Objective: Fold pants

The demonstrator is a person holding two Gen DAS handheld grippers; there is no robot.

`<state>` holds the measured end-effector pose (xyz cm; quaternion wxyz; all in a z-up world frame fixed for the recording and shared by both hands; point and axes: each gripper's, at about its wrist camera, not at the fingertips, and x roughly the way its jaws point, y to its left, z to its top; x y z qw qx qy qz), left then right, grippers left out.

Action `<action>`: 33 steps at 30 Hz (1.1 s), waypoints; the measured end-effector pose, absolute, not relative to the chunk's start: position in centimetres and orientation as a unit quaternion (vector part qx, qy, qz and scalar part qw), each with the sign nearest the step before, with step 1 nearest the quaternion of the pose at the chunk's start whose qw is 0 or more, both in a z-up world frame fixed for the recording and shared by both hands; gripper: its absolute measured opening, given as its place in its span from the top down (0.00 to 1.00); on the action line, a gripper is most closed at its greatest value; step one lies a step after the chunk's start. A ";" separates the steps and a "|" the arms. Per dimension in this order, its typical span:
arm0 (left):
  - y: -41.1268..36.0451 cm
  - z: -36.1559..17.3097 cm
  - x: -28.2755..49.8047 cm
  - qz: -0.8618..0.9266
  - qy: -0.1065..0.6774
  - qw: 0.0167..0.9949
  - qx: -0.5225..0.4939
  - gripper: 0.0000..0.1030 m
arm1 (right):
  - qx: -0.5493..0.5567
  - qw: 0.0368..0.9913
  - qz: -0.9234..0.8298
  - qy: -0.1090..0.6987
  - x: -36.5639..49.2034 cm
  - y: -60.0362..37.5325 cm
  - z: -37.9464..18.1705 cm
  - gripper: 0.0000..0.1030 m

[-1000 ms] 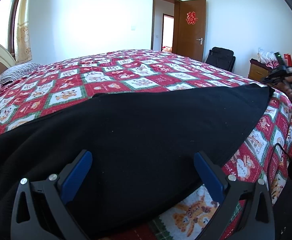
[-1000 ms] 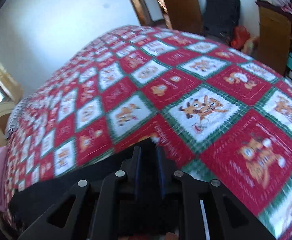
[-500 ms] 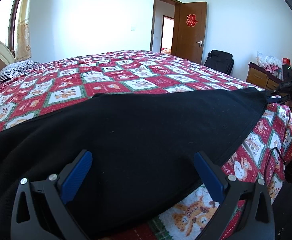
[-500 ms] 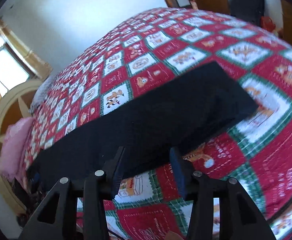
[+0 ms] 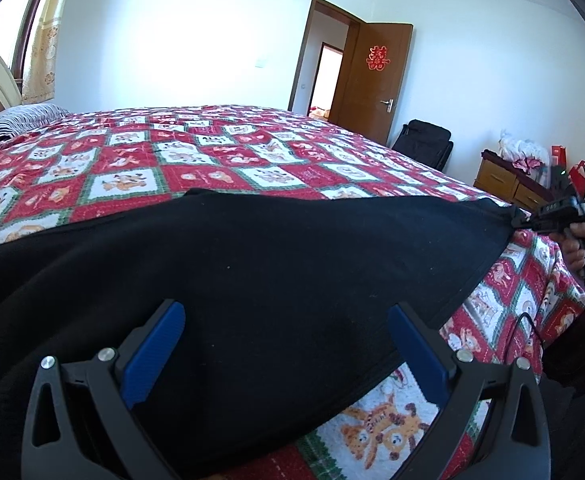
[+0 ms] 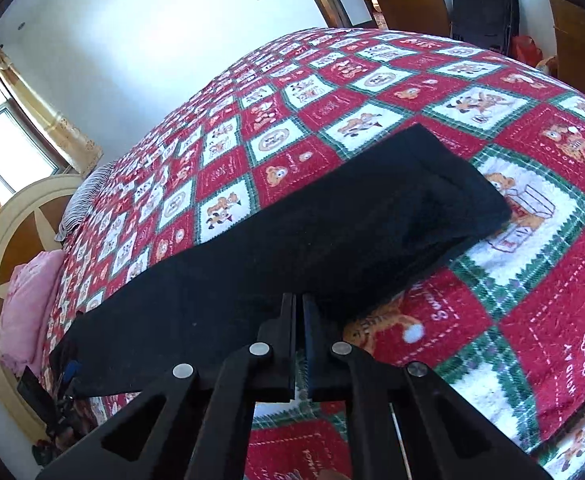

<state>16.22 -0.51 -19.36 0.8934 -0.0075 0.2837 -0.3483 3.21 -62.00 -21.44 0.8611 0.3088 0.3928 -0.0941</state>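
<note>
Lying lengthwise along the near edge of the bedspread [image 6: 532, 288], the black pants [image 6: 292, 248] look already doubled leg on leg; the crosswise folds seem left to do. The right gripper [image 6: 299, 316] is pinched together on their near hem. The left gripper [image 5: 284, 344] gapes wide over the cloth, gripping nothing. No containers show.

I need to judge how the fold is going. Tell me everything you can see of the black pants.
The black pants look like soft, matte, fleece-like fabric, laid as one long flat band across the red patterned bedspread. The far end is squared off, with stacked layers showing at its edge. The right hand-held gripper is shut on the near edge; the left hand-held gripper hangs open over the other end, its blue pads apart above the cloth.
</note>
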 end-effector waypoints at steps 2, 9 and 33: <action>-0.4 -19.3 16.3 -0.351 0.285 0.892 -0.010 0.00 | 0.317 0.851 -0.098 0.407 3.4 -62.4 -22.8 0.97; -0.2 -19.3 16.3 -0.353 0.283 0.891 -0.016 0.00 | 0.244 0.886 -0.095 0.384 2.5 -58.9 -19.5 0.95; -1.4 -18.8 16.7 -0.347 0.303 0.888 -0.008 0.00 | 0.253 0.892 -0.191 0.321 -0.6 -65.3 -16.0 0.53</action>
